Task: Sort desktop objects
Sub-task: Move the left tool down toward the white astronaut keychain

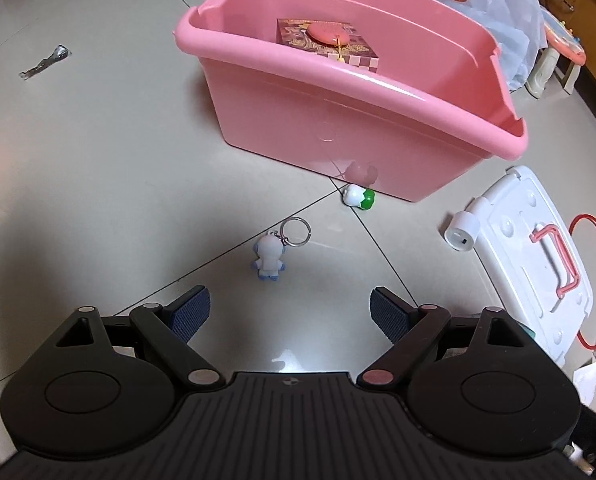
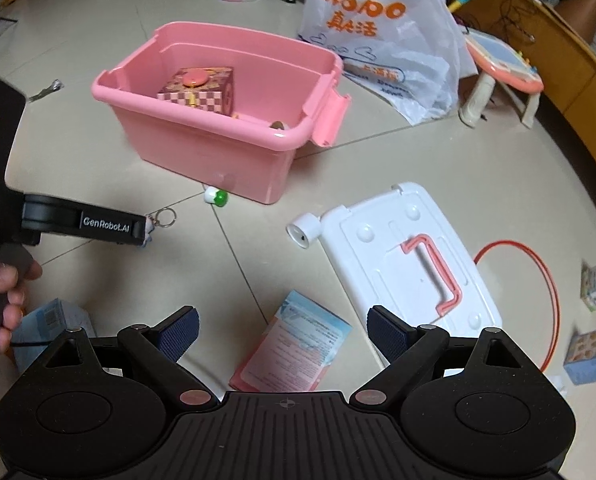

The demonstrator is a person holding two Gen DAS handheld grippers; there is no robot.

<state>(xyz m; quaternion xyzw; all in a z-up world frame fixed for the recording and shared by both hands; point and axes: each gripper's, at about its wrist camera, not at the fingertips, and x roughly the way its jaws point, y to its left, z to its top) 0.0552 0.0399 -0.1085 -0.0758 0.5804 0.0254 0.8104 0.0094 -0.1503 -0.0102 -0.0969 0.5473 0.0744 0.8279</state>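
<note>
The left gripper [image 1: 290,314] has its jaws spread wide and holds nothing. Just ahead of it on the tiled floor [image 1: 110,184] lies a small astronaut keychain [image 1: 269,258], clear of both pads. Farther on, a white-and-green toy [image 1: 358,196] rests just beside the near wall of the pink bin [image 1: 337,132], which holds a patterned box [image 1: 329,42]. A white cylinder [image 1: 461,230] lies just beside the white lid [image 1: 537,256] on the right.

The right gripper [image 2: 284,334] is also wide open and empty, above a pink-and-blue packet [image 2: 298,348]. The lid's corner lies close by its right finger. A red hoop [image 2: 537,276] lies beyond the lid, a plastic bag [image 2: 385,40] behind the bin.
</note>
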